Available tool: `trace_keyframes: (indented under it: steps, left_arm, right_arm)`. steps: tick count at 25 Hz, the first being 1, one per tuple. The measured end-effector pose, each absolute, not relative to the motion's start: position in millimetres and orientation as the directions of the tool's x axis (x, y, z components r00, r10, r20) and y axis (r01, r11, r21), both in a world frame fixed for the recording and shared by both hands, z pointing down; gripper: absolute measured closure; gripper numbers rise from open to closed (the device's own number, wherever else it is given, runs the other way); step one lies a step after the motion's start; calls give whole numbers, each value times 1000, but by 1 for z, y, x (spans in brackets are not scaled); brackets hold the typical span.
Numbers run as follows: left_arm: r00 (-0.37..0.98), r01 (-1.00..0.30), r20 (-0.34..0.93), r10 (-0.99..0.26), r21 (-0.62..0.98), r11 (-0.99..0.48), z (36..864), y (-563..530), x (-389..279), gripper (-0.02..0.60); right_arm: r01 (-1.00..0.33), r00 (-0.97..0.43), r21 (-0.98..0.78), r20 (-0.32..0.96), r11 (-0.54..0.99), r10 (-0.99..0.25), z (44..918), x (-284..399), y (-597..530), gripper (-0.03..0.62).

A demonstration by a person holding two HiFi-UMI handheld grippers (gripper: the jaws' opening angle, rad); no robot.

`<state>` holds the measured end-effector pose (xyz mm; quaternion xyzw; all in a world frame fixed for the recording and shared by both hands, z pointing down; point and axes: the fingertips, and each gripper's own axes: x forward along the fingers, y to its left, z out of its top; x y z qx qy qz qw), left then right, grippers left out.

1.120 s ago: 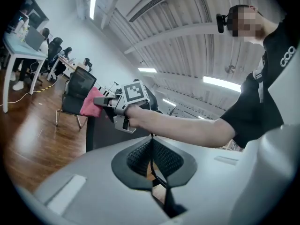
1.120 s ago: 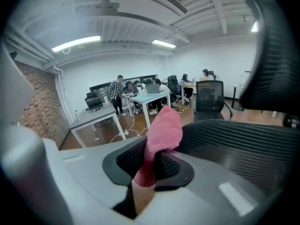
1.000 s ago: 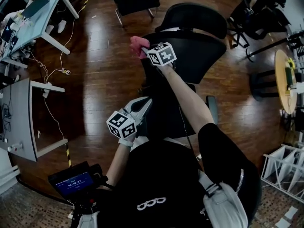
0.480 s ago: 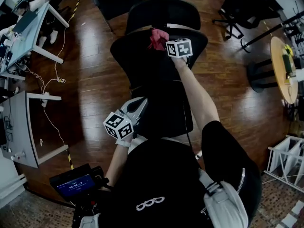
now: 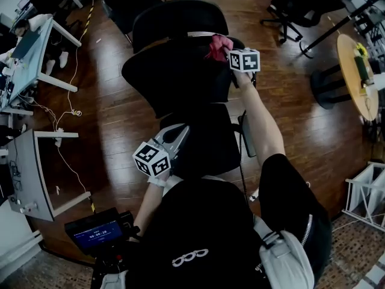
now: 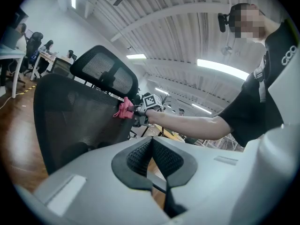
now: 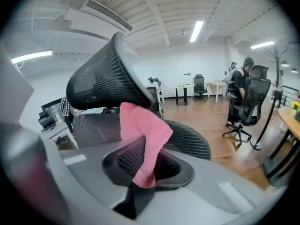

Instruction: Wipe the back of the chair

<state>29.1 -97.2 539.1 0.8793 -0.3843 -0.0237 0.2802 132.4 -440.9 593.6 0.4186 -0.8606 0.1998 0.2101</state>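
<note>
The chair back [image 5: 174,71] stood just ahead of me, its black mesh facing my side and the headrest [image 5: 180,20] rising behind its top edge. The pink cloth [image 5: 218,46] was up at the back's upper right corner, just under the headrest. From the head view it seemed to lie against the mesh, though I could not be sure it was pressing.

My right gripper [image 5: 226,52] had its jaws clamped on that cloth. One fold was pinched between the pads and a loose flap hung forward, so soft fabric rather than the hard jaws would meet the chair. I had that arm stretched almost straight, which I judged was needed to reach the top corner over the seat [image 5: 207,143].

My left gripper [image 5: 174,138] was low and close to my body, over the near left edge of the seat. Its jaws were together with nothing between them. I read it as parked there to stay clear of the wiping arm, yet near enough to steady the chair if it swivelled.

Around the chair lay wooden floor [image 5: 120,107], with desks [image 5: 27,155] well off to the left.
</note>
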Motion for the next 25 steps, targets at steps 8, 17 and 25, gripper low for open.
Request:
trace_keyframes:
  steps: [8, 17, 25]
  left_arm:
    - [724, -649, 174, -668, 502, -572, 535, -100, 54, 589]
    - [741, -631, 167, -650, 506, -589, 534, -98, 64, 589]
    - [730, -643, 170, -662, 501, -580, 534, -96, 63, 589]
  right_arm:
    - [-862, -478, -134, 531, 488, -699, 587, 208, -450, 548]
    - [-949, -280, -47, 576, 311, -768, 585, 290, -455, 549]
    - [-905, -284, 79, 620, 418, -732, 600, 254, -448, 549]
